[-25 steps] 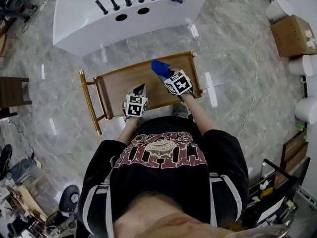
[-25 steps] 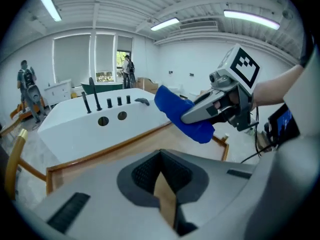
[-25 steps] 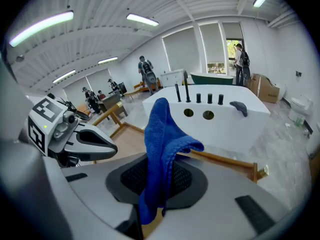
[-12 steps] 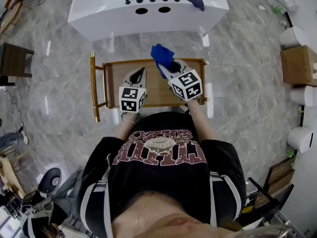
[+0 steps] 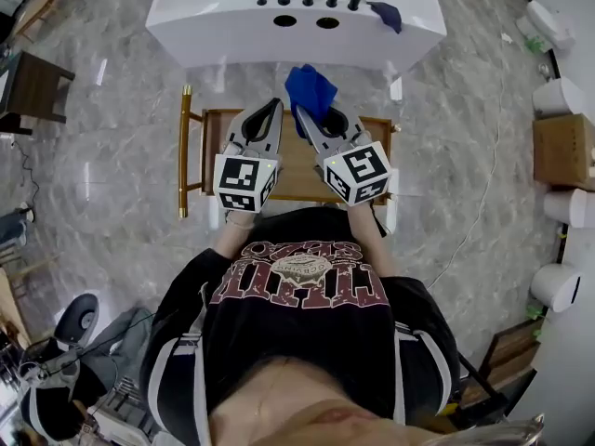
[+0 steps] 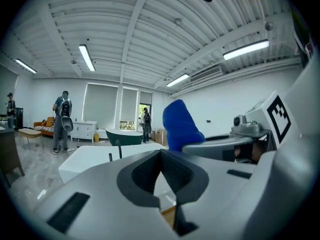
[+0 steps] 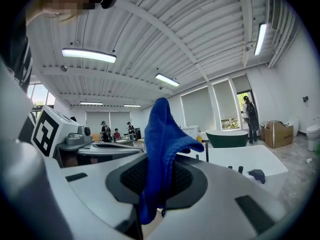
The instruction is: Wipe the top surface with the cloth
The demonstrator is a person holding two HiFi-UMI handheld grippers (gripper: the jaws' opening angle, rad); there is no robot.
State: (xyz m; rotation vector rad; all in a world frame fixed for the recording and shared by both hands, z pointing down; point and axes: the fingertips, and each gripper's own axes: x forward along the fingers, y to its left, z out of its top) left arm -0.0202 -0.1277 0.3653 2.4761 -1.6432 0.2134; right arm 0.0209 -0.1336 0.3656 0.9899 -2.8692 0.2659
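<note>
A blue cloth hangs up from my right gripper, which is shut on its lower part; in the right gripper view the cloth stands out of the closed jaws. Both grippers are held up above the wooden cart top with its gold frame. My left gripper is beside the right one, shut and empty, its jaw tips meeting. The left gripper view also shows the cloth to its right. I cannot tell how high the cloth is above the wood.
A white bathtub stands just beyond the cart, with dark taps and a second dark blue cloth on its rim. Grey marble floor surrounds the cart. Boxes and white fixtures line the right side. People stand far off.
Both grippers have risen towards the head camera and moved away from the person. The blue cloth went up with the right gripper, from the cart top to over its far edge.
</note>
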